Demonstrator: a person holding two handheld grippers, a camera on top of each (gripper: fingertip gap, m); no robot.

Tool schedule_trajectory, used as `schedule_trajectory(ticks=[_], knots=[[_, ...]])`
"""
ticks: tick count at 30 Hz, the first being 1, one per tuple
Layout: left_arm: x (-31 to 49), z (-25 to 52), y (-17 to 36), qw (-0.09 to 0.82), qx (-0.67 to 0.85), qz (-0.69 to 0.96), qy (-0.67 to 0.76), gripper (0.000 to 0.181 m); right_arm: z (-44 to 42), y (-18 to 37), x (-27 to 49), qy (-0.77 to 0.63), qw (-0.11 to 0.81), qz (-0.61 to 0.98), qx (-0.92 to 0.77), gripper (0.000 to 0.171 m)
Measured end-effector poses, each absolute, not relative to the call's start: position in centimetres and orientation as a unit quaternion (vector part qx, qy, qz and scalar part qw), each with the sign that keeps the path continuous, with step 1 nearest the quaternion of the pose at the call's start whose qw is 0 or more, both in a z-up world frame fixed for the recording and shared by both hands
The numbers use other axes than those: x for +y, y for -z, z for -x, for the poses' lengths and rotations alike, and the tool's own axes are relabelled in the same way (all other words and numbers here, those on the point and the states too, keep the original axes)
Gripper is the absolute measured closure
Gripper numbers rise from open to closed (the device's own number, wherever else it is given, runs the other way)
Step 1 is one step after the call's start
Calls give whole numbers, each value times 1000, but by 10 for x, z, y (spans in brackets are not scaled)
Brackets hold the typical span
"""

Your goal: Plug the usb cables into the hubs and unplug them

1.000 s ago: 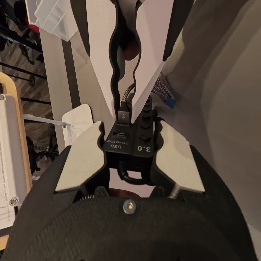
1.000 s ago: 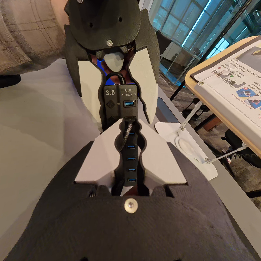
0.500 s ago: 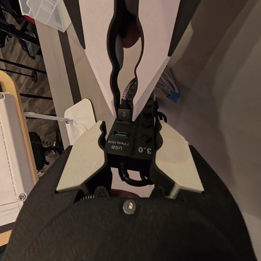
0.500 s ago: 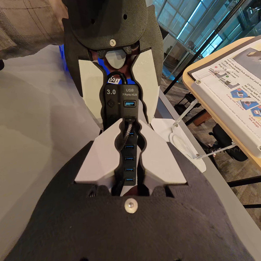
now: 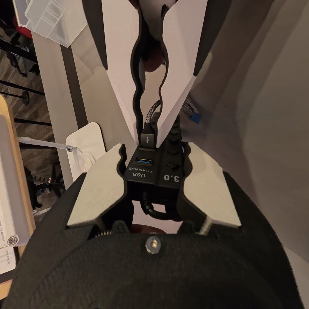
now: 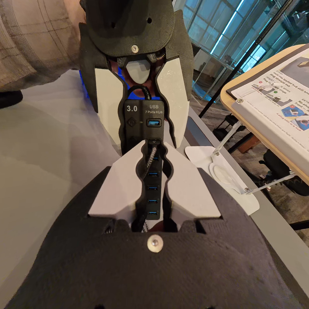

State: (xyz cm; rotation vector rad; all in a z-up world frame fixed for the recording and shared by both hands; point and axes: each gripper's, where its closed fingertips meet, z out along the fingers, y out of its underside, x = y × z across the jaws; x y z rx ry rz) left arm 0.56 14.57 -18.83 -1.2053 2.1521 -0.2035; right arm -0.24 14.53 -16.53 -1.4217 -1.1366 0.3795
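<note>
Little had shifted over the past second: both hand-held grippers drifted slightly and the plug looked a shade higher out of its port, though I could not be sure. The left hand-held gripper (image 5: pixel 154 168) was clamped across the cable end of the black USB hub (image 5: pixel 153 173), holding it up off the grey tabletop (image 6: pixel 41 142). Facing it, the right hand-held gripper (image 6: pixel 154 145) had its fingers pinched shut on the plug (image 5: pixel 147 139) of a braided USB cable (image 6: pixel 151 158), which ran back between those fingers. That plug stood upright in the second port, with the free blue port (image 6: pixel 153 122) just beside it toward the left gripper. A strip of the plug's base showed above the hub face, so I judged it either not quite seated or just starting to come out; which one I could not tell. Five more empty ports (image 6: pixel 152 188) ran along the hub under the right gripper. A white stand base (image 6: pixel 217 172) sat near the tabletop edge.
</note>
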Motion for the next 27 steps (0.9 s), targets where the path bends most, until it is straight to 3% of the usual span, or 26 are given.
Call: schedule_trajectory(ticks=[12,27], knots=[[137,-4,186,321,822,456,120,115,9,162,142,-154,630,584,-489,154],[139,-2,189,318,820,457,135,115,11,166,143,-132,622,601,-485,161]])
